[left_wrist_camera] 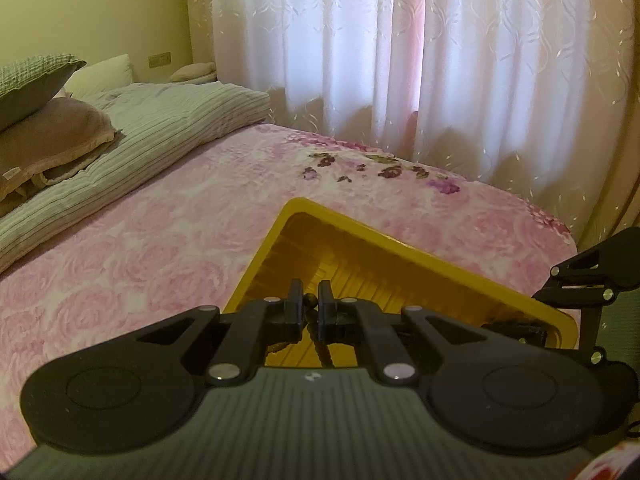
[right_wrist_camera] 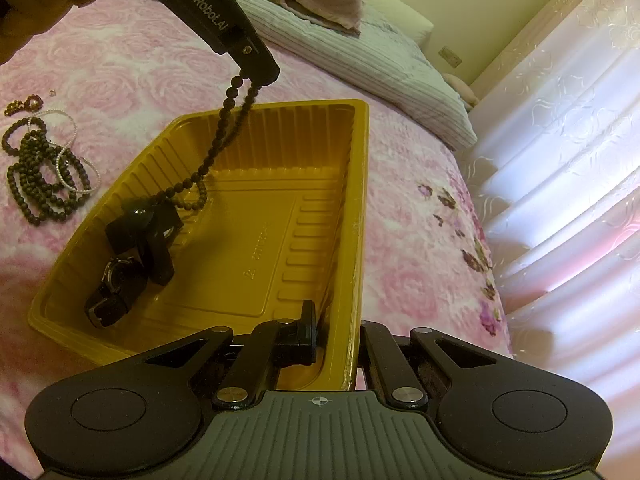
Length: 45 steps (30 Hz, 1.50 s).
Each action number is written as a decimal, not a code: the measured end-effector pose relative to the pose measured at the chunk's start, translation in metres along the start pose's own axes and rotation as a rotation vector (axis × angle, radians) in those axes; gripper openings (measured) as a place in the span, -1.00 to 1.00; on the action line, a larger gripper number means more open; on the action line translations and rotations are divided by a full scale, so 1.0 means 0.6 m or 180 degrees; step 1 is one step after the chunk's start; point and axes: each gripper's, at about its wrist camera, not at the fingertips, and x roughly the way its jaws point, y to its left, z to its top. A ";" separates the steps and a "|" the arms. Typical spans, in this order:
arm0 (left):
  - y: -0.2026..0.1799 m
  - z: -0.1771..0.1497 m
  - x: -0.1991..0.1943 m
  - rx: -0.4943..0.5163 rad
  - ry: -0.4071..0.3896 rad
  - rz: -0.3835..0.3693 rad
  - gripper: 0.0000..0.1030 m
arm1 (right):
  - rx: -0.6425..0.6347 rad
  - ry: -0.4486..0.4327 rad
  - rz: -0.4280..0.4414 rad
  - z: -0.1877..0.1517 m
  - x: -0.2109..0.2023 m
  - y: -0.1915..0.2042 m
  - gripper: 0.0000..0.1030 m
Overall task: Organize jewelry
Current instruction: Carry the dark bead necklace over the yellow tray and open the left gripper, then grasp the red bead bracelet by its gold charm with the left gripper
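Observation:
A yellow plastic tray [right_wrist_camera: 352, 184] lies on the pink bed; it also shows in the left wrist view [left_wrist_camera: 360, 236]. My left gripper [left_wrist_camera: 313, 304] is shut on a dark bead necklace [left_wrist_camera: 320, 350] and holds it above the tray. In the right wrist view the left gripper [right_wrist_camera: 256, 74] dangles the necklace [right_wrist_camera: 224, 136], whose lower end rests in the tray. My right gripper [right_wrist_camera: 336, 328] is shut on the tray's near right wall. A black watch [right_wrist_camera: 116, 280] and a black strap piece [right_wrist_camera: 148, 236] lie inside the tray.
A pile of dark and pearl bead bracelets [right_wrist_camera: 44, 172] and a small gold piece [right_wrist_camera: 24, 104] lie on the bedspread [right_wrist_camera: 120, 68] left of the tray. Pillows [left_wrist_camera: 56, 128] and a striped quilt [left_wrist_camera: 160, 128] are at the head. Curtains [left_wrist_camera: 400, 60] hang beyond.

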 end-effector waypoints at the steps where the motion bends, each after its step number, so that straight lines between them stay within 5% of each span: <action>1: 0.001 0.000 -0.001 -0.0024 -0.0006 -0.0003 -0.88 | -0.0003 -0.0001 0.0000 0.000 0.000 0.000 -0.91; 12: 0.036 -0.018 -0.032 -0.0181 -0.0059 0.0121 -0.43 | 0.0011 0.0000 -0.0004 -0.003 -0.001 -0.002 -0.91; 26: 0.243 -0.198 -0.196 -0.0904 -0.0059 0.1108 0.42 | 0.0017 0.0002 -0.0002 -0.004 -0.002 -0.003 -0.91; 34: 0.319 -0.325 -0.241 -0.1192 0.0024 0.1729 0.57 | 0.0015 0.0005 -0.0001 -0.004 -0.002 -0.004 -0.91; 41: 0.288 -0.385 -0.191 -0.0911 0.0266 0.1627 0.56 | 0.0020 0.0018 -0.0007 -0.006 -0.005 -0.004 -0.91; 45: 0.266 -0.399 -0.163 -0.0661 0.0328 0.1471 0.38 | 0.0029 0.0032 -0.0004 -0.005 -0.005 -0.006 -0.91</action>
